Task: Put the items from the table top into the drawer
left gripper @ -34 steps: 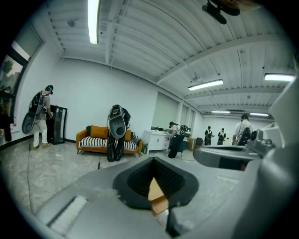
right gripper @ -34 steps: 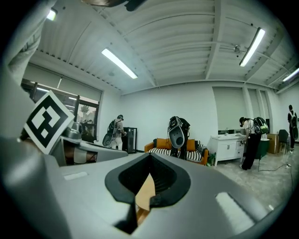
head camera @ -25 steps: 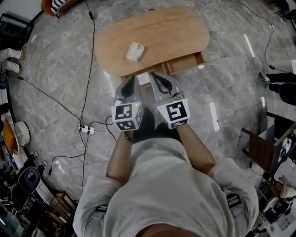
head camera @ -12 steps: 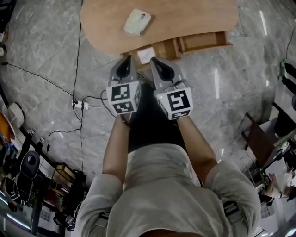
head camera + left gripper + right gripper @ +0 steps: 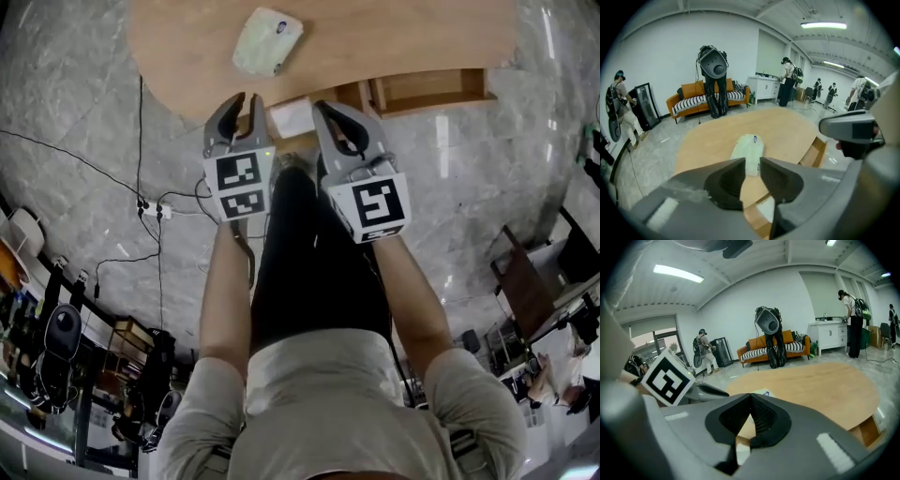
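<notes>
A pale green flat packet (image 5: 267, 40) lies on the oval wooden table (image 5: 394, 33); the left gripper view has the packet (image 5: 747, 151) just beyond the jaws. Under the table's near edge an open wooden drawer (image 5: 429, 90) sticks out, and another open compartment (image 5: 293, 117) holds something white. My left gripper (image 5: 244, 99) hovers before the table edge, short of the packet; its jaws have just been opening and stand slightly apart with nothing between them. Beside it my right gripper (image 5: 325, 110) is shut and empty, tips touching in the right gripper view (image 5: 750, 397).
Cables and a power strip (image 5: 150, 208) lie on the marble floor at the left. A dark chair (image 5: 523, 292) stands at the right. Past the table are an orange sofa (image 5: 707, 99), a white counter (image 5: 765, 87) and several people.
Both grippers have sunk and come forward to the table's near edge. The left jaws have parted a little. The table and packet now lie closer to the view's top.
</notes>
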{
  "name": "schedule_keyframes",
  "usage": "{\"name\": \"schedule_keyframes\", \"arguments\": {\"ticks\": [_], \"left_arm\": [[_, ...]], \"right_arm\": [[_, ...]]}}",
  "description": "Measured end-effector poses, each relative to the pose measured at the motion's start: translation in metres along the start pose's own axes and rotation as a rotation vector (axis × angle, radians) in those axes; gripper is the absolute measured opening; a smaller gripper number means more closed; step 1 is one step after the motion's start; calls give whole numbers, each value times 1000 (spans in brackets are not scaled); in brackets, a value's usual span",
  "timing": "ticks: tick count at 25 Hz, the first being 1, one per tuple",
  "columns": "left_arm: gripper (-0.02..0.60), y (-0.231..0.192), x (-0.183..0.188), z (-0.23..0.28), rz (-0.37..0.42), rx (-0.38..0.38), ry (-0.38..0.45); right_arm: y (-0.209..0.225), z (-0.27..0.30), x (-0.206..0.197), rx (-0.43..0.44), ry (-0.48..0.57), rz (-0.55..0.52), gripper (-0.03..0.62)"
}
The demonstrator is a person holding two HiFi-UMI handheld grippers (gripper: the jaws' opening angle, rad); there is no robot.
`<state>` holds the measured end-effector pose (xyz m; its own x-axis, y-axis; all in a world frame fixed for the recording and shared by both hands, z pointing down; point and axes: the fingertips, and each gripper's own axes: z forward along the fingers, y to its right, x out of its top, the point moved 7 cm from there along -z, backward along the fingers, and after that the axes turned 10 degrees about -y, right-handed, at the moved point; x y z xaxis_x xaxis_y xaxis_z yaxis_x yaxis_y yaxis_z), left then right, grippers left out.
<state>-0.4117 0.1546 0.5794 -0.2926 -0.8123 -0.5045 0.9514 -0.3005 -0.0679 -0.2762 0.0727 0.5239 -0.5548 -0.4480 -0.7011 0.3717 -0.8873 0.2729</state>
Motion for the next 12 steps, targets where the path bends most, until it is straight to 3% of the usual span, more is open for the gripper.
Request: {"name": "schedule_keyframes", "arguments": {"ticks": [2, 4, 8, 12], "left_arm": [[196, -6, 5, 22, -16, -35, -50], [271, -11, 8, 43, -41, -67, -110], [285, -22, 11, 76, -49, -109, -191], [285, -25, 14, 92, 27, -88, -242]], "right_arm": [[11, 7, -5, 13, -27, 4, 8], [20, 9, -9, 14, -43, 2, 8], [30, 7, -9, 3, -66, 12, 8], [39, 7, -8, -4, -73, 27, 8]]}}
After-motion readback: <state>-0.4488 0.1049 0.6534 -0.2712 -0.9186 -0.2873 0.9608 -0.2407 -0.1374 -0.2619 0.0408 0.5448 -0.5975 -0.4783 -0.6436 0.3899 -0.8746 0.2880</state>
